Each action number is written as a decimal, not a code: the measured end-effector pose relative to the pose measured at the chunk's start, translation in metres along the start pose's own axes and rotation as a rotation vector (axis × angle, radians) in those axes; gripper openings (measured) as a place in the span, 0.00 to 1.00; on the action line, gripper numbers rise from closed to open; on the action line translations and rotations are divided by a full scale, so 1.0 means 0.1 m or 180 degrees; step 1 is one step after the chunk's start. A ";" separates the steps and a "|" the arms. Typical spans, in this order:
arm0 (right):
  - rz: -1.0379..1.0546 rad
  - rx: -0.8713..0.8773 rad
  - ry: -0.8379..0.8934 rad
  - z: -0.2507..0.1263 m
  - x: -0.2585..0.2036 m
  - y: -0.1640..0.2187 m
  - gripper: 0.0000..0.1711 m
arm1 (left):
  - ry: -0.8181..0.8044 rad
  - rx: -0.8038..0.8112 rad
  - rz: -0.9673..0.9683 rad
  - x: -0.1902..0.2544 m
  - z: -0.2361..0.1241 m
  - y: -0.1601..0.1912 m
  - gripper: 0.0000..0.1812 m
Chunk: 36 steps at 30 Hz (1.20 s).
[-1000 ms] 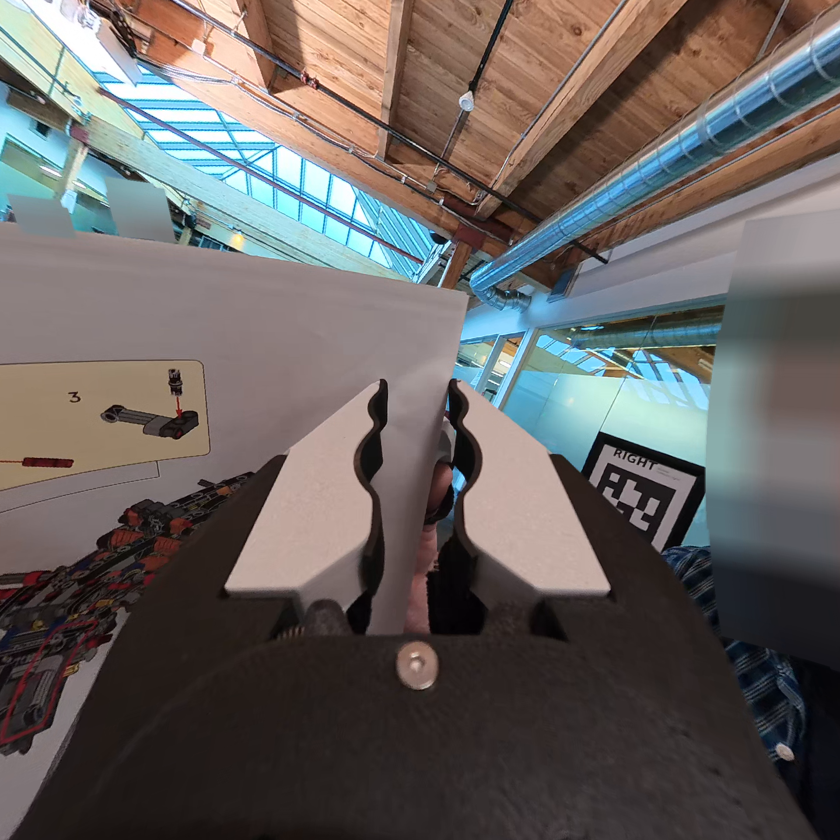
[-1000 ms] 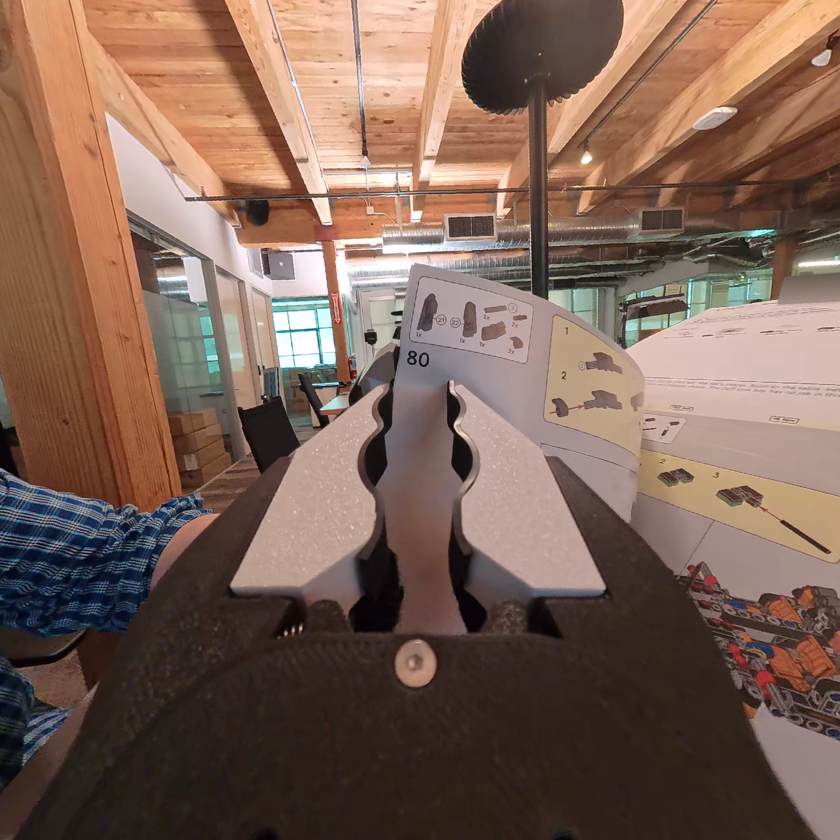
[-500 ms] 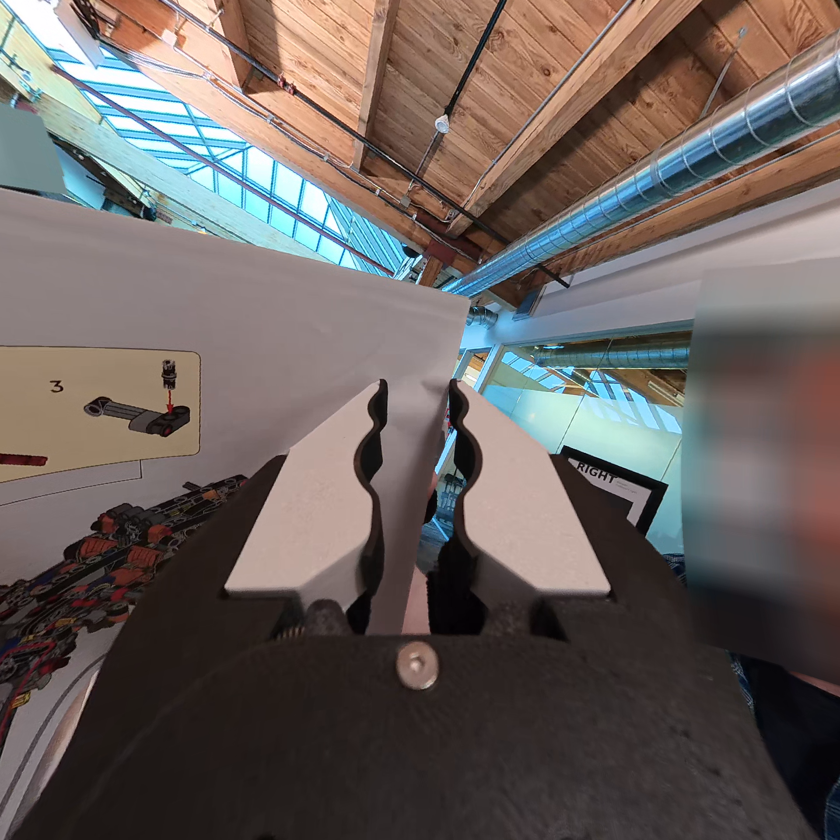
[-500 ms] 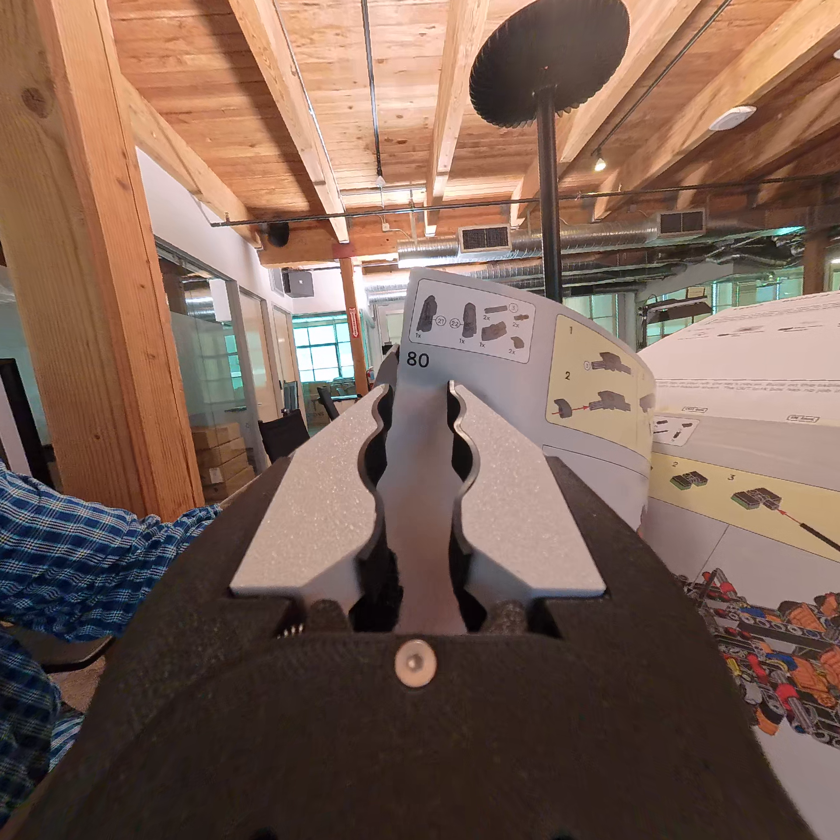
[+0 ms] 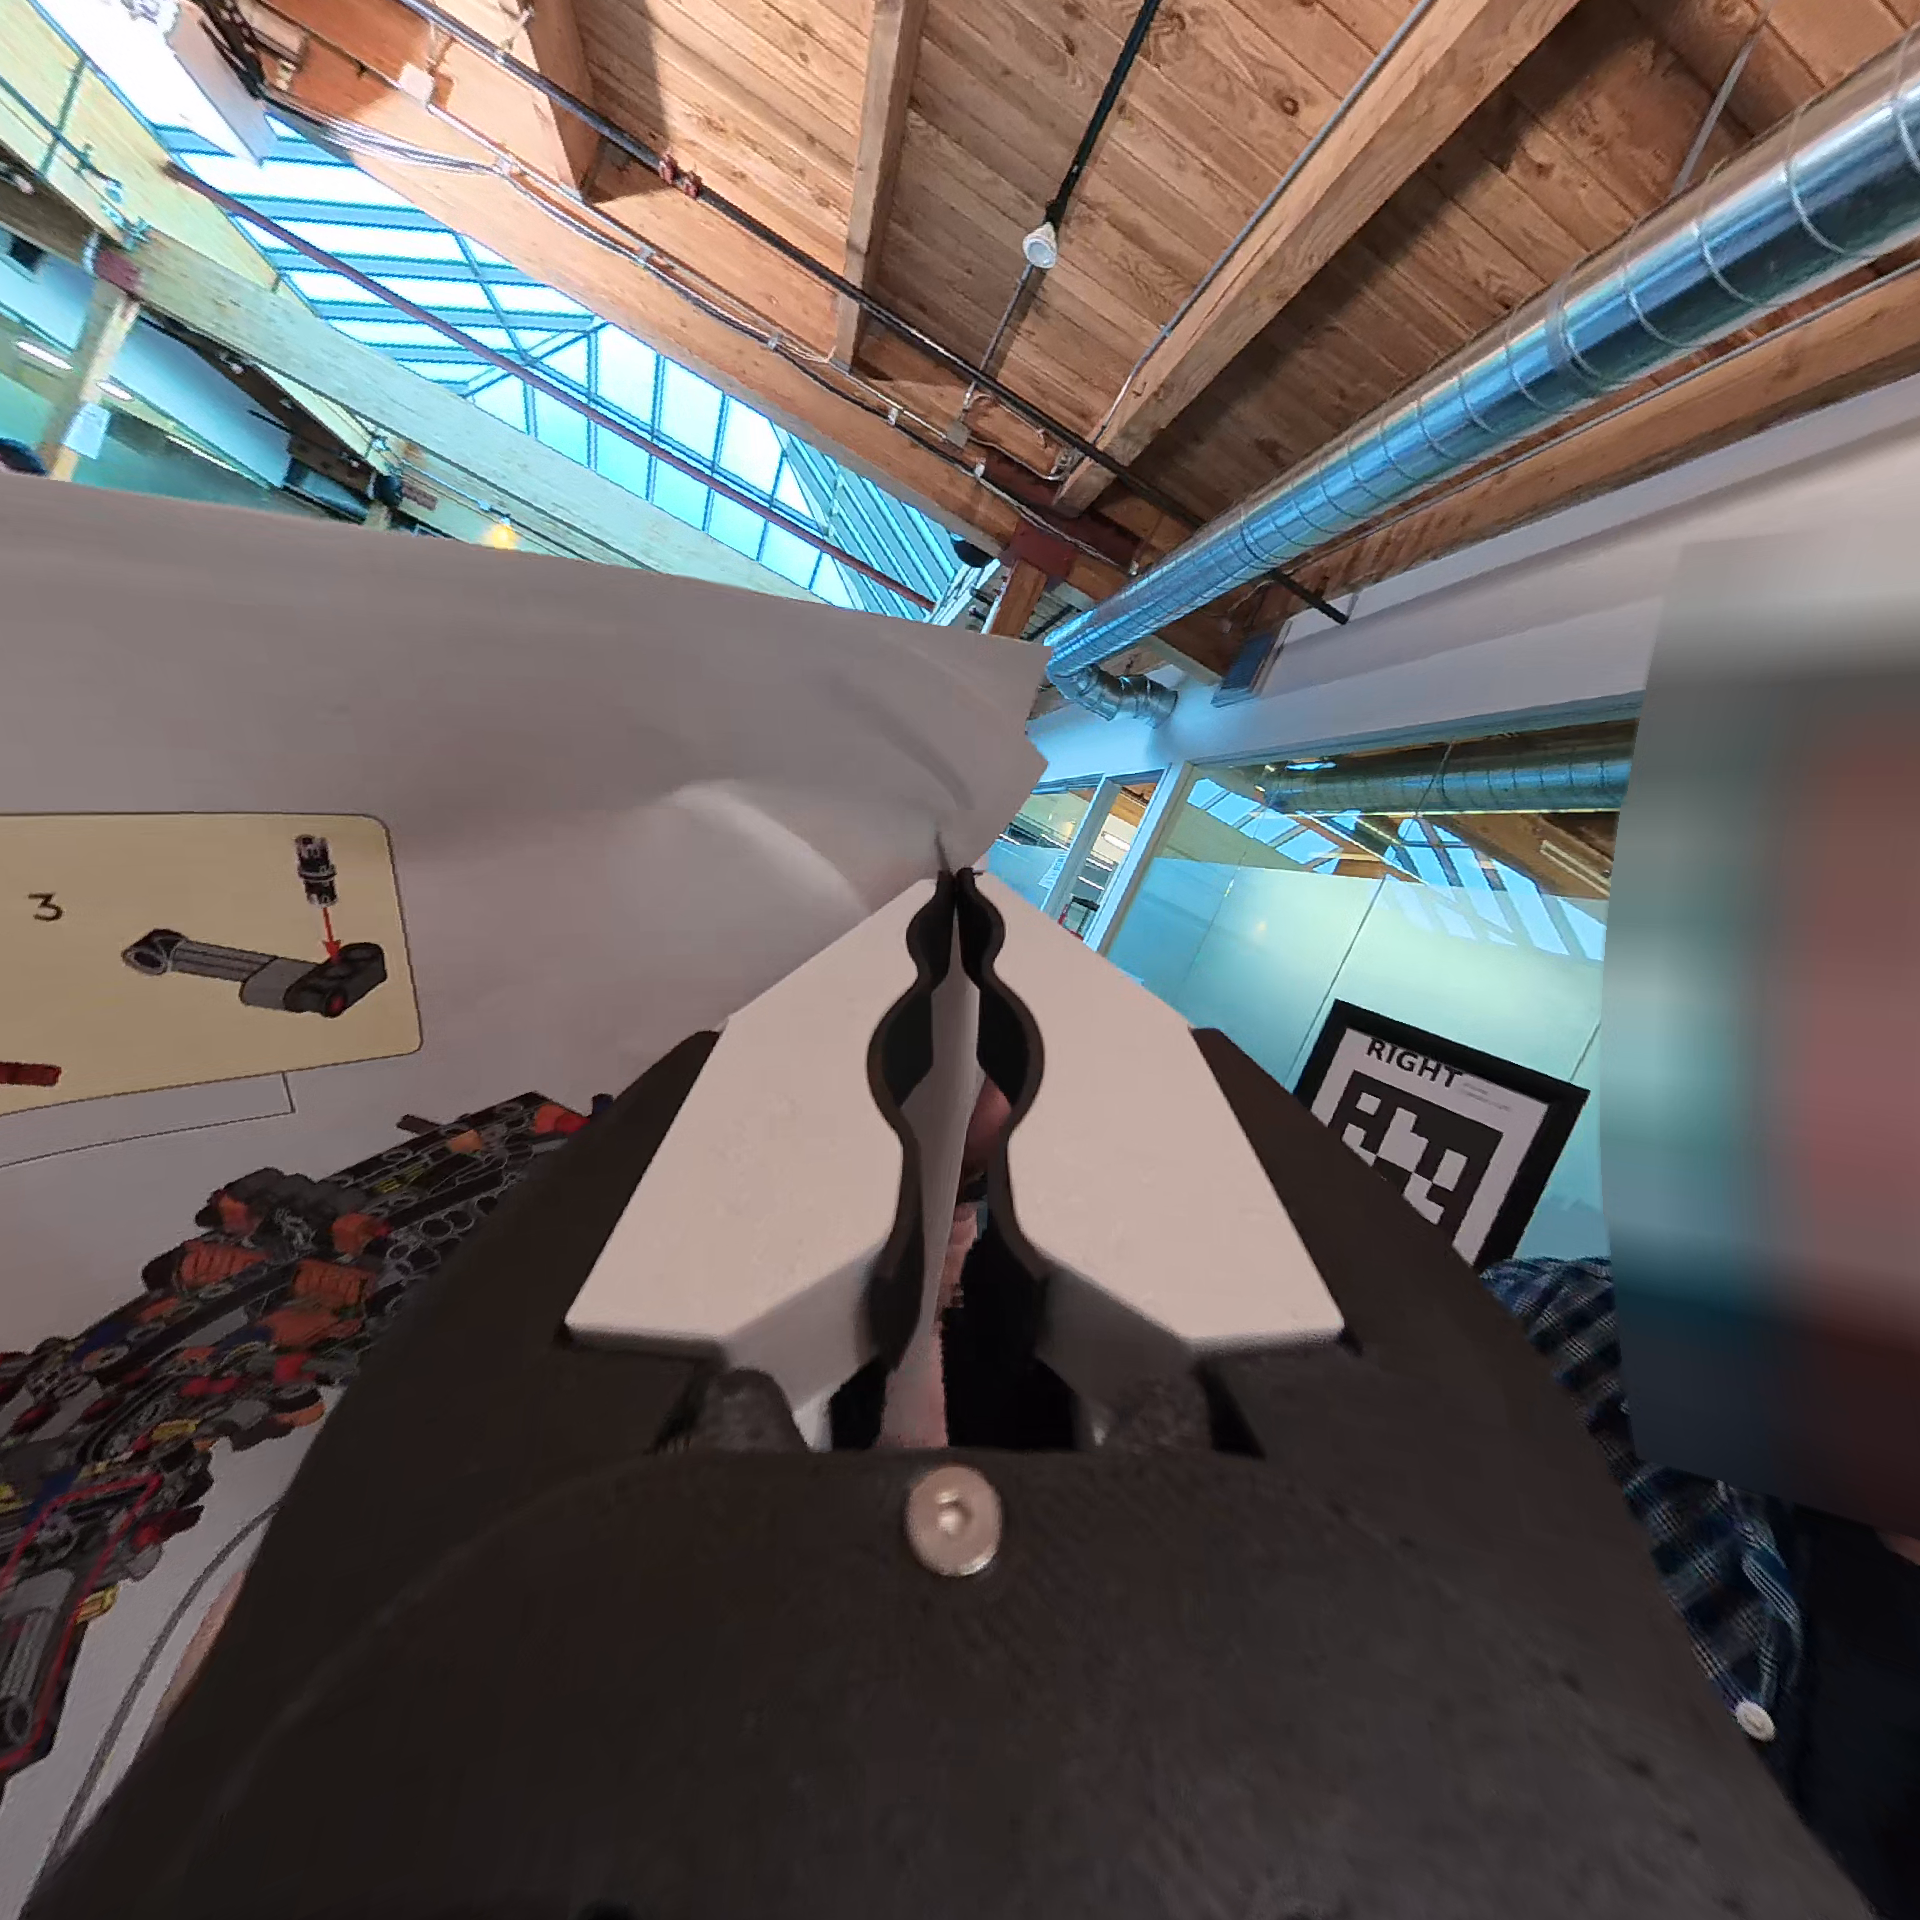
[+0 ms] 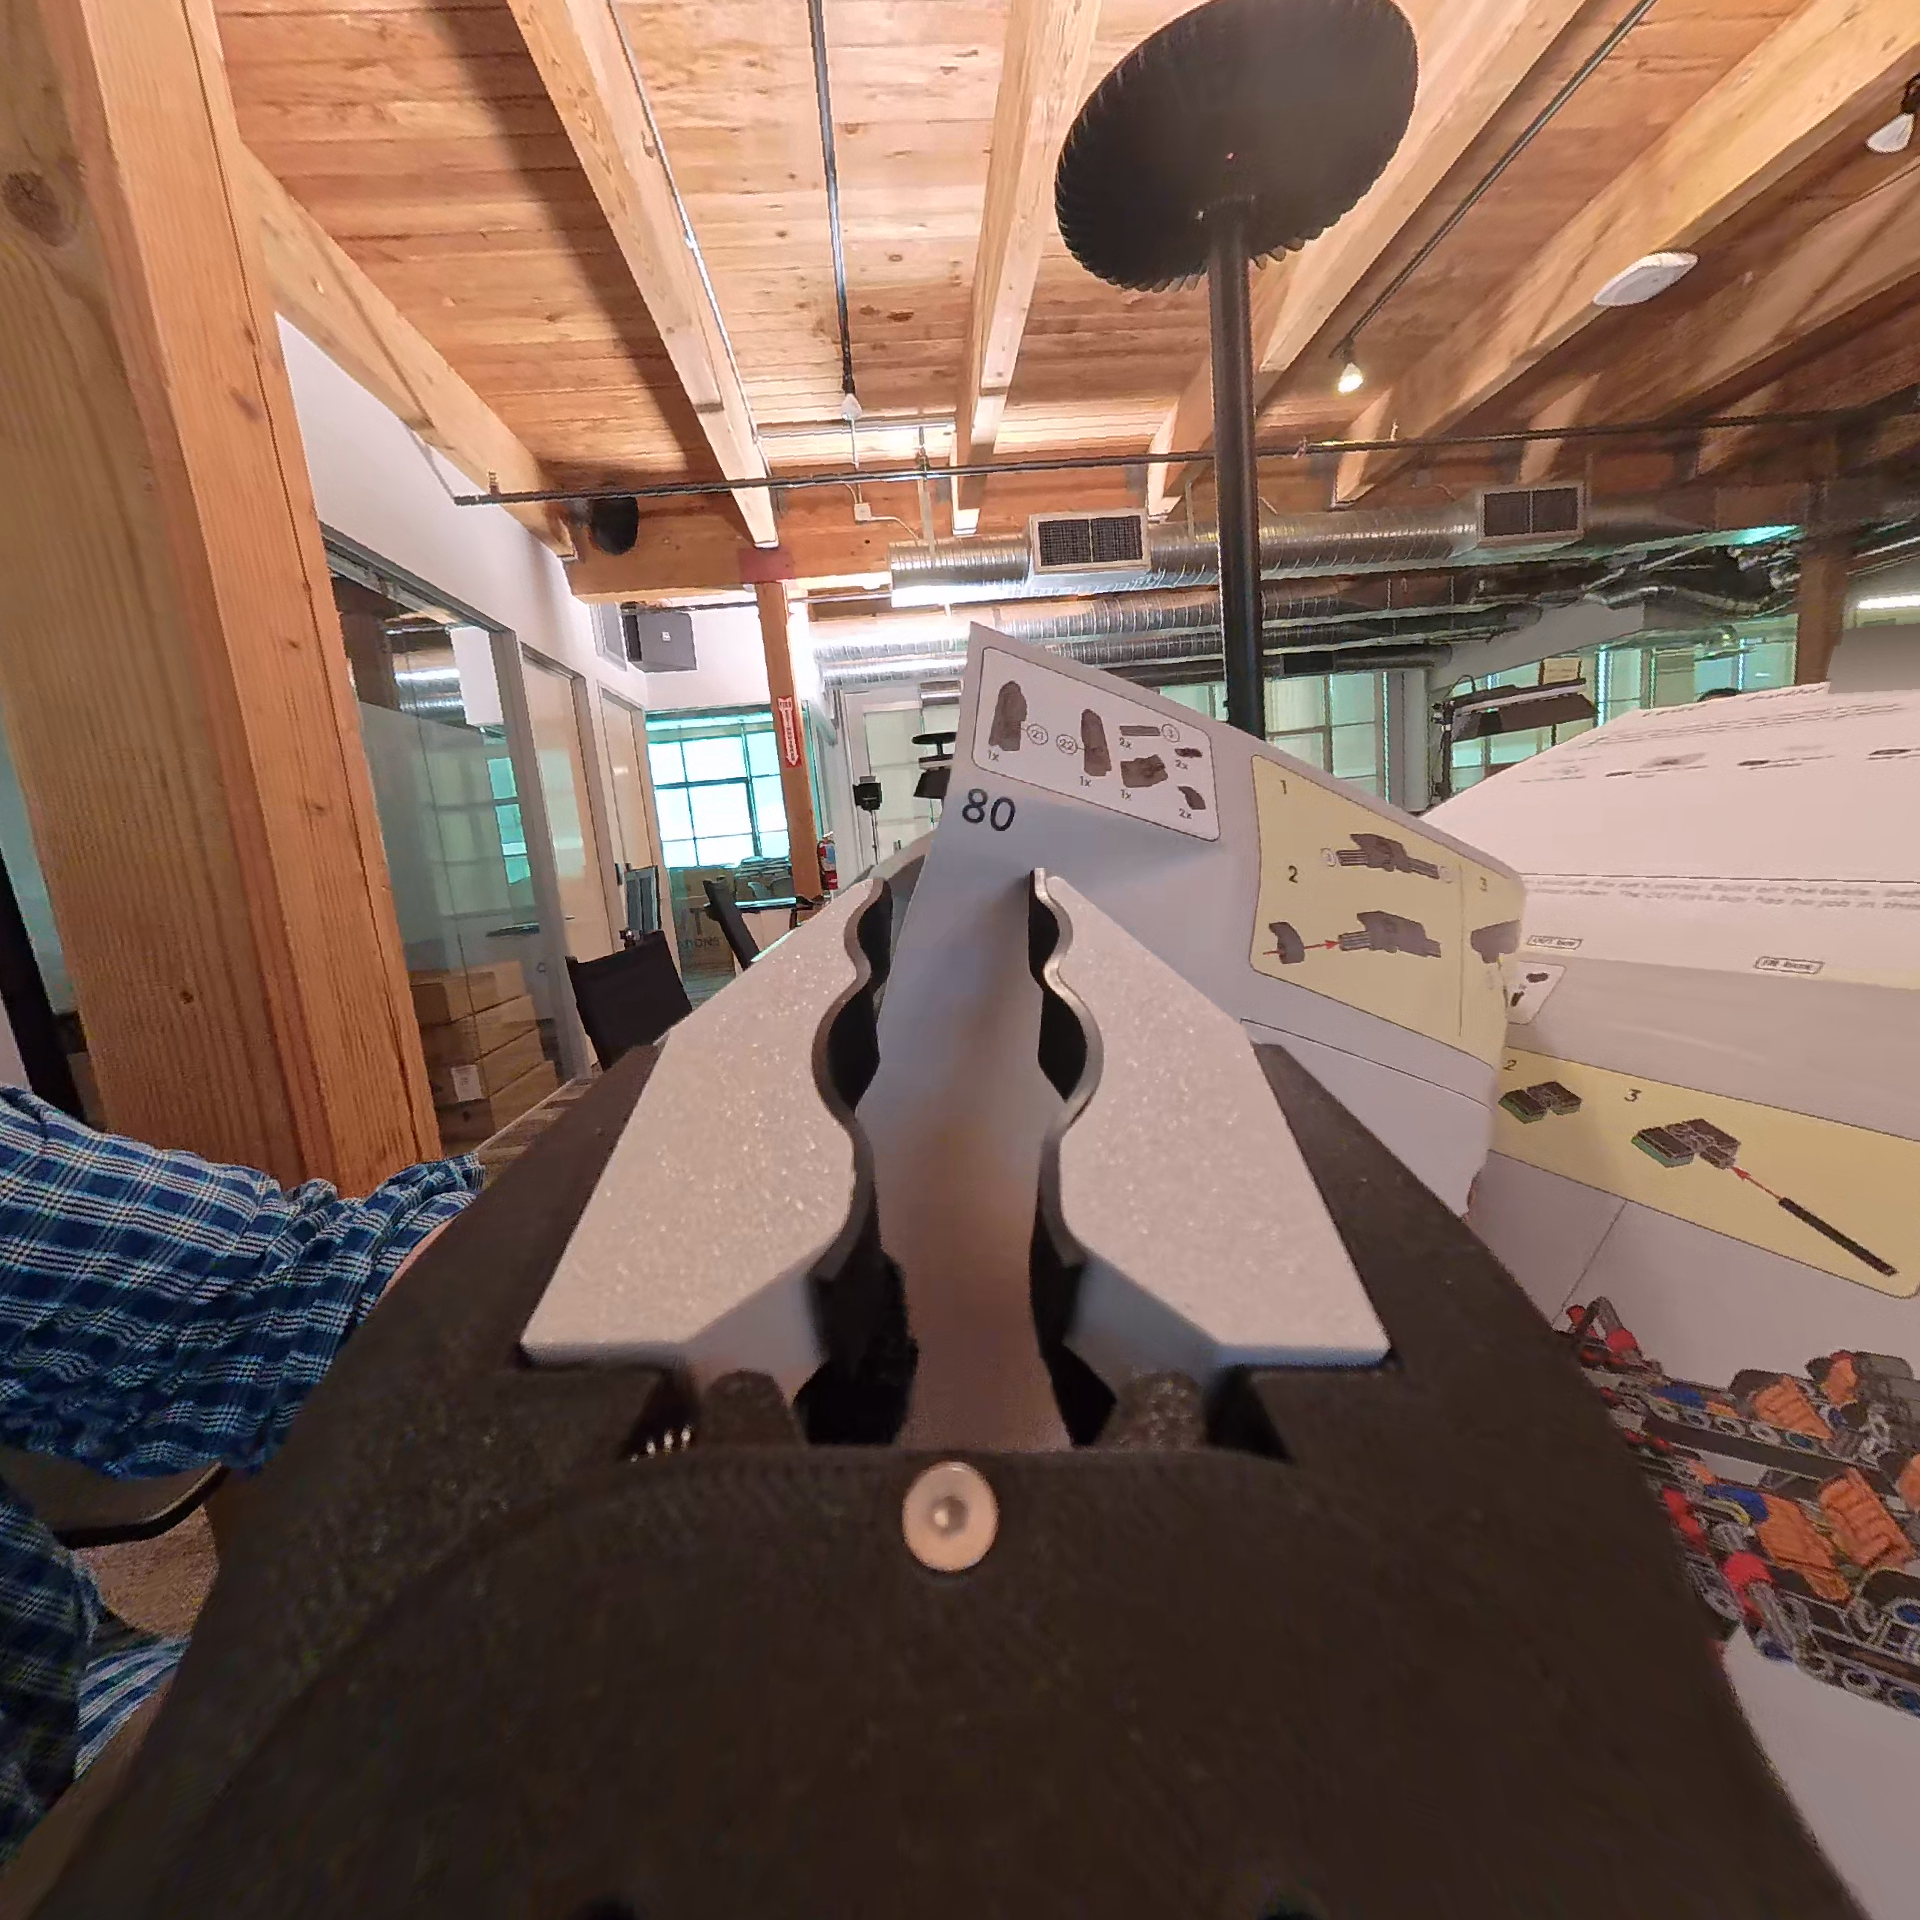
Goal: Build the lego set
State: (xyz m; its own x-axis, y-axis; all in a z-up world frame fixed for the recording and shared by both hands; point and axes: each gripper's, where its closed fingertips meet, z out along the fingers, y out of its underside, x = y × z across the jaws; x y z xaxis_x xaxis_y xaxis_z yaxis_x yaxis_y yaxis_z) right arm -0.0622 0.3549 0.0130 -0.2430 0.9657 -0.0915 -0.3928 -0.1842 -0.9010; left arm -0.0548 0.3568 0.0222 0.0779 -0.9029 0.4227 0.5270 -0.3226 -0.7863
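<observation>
Overhead, both of my wrist views take in wooden ceiling beams, since I am holding the lego instruction booklet (image 5: 520, 727) up in the air with both tools. My left gripper (image 5: 954, 883) has its pale fingers (image 5: 790, 1122) pressed together on the right edge of a page, and the paper wrinkles and bulges just above the tips, near the centre of that frame. The page spreads across the left half of the view, with a yellow step panel at middle left and a printed picture of the orange and black model at lower left. My right gripper (image 6: 961, 894) stands with its jaws apart, and a loose page of the booklet (image 6: 1195, 831) rises through the gap between them; I cannot tell whether either finger presses on it. That page curls toward the upper middle of the frame, and further pages fill the right side. A blue plaid sleeve (image 6: 177, 1278) shows at the left edge of the right wrist view. A black-framed marker card (image 5: 1439, 1132) sits at middle right in the left wrist view, and a silver duct (image 5: 1558, 343) crosses the upper right.
</observation>
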 end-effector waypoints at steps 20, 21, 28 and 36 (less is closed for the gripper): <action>-0.0519 -0.0271 0.0745 -0.23 0.28 -0.12 0.19 | -0.0562 -0.0267 0.0228 -0.26 0.03 0.08 0.00; -0.0580 -0.0280 0.0827 -0.24 0.31 -0.14 0.20 | -0.0583 -0.0277 0.0241 -0.27 0.02 0.09 0.00; -0.1459 -0.0679 0.1930 -0.44 0.62 -0.22 0.35 | -0.0696 -0.0350 0.0287 -0.30 -0.05 0.10 0.00; -0.2280 -0.1612 0.1786 -0.25 0.35 0.00 0.23 | -0.0731 -0.0501 0.0358 -0.20 -0.12 0.12 0.00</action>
State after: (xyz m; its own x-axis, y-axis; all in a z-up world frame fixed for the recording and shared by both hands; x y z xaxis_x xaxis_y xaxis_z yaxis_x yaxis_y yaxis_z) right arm -0.0485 0.3930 -0.0011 0.3985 0.7888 0.4680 0.1674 0.4391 -0.8827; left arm -0.0607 0.3673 -0.0010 0.3273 -0.8534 0.4057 0.3679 -0.2804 -0.8866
